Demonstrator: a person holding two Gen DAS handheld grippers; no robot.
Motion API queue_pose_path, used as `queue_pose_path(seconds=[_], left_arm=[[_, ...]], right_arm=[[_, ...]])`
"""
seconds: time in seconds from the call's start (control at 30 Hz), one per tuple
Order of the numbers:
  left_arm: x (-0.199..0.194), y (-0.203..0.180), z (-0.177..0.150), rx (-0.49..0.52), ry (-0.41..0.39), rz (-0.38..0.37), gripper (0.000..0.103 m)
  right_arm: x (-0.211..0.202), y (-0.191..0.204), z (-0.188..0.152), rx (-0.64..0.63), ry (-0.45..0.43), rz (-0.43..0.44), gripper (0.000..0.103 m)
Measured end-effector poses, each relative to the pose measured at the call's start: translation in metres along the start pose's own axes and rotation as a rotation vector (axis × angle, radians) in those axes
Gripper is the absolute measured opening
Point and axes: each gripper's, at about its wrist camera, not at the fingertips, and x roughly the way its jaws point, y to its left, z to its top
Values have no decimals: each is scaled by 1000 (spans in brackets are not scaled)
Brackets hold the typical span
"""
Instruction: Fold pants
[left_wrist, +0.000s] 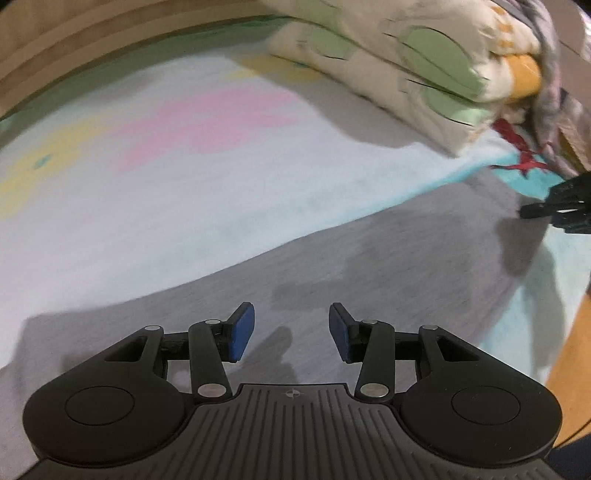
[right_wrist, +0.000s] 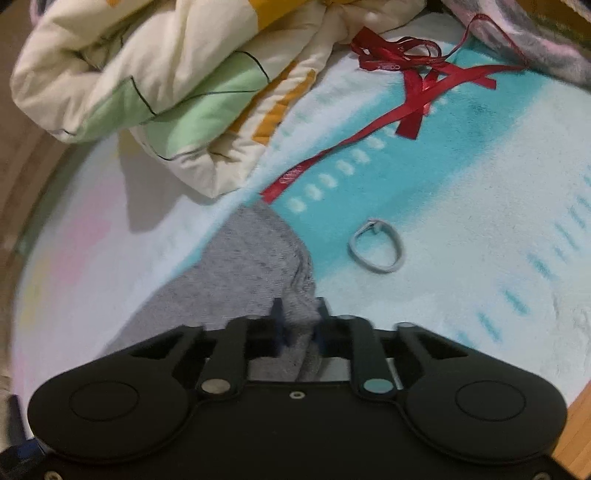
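Grey pants (left_wrist: 369, 266) lie flat on a pastel blanket (left_wrist: 184, 177), running from the lower left to the right. My left gripper (left_wrist: 291, 332) hovers over the pants, open and empty. My right gripper (right_wrist: 299, 325) is shut on a bunched edge of the grey pants (right_wrist: 255, 266), and it also shows at the right edge of the left wrist view (left_wrist: 561, 210).
A folded cream quilt with green and orange patches (left_wrist: 406, 55) lies at the back, also in the right wrist view (right_wrist: 166, 92). A red ribbon (right_wrist: 406, 92) and a grey hair tie (right_wrist: 376, 247) lie on the blanket. A wooden edge (right_wrist: 580, 424) shows at the right.
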Motion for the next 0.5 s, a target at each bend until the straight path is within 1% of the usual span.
queue_pose_path(seconds=[0.07,0.17,0.3,0.37,0.4,0.43,0.47,0.5], left_arm=[[18,-14,9,20,19,-12,43],[37,-31,20,31,33,2,43],[51,-37,23,12,36,28,43],[66,-43,23,46,74,49,44],[77,-46,21,75,98,74,46],[78,-50,20,92,62,91,46],[77,-54,20,120,45,107,45],[77,-56,21,134,52,115,45]], right_arm=[[-6,4,2,9,1,-2,22],[-16,14,3,-15,-12,3,21],[-29,28,4,-45,-40,27,21],[-35,32,5,-40,-50,54,21],[-38,35,6,-42,-57,67,21],[-41,38,6,-48,-64,74,21],[-43,41,6,-54,-67,73,21],[-43,44,6,-60,-67,70,21]])
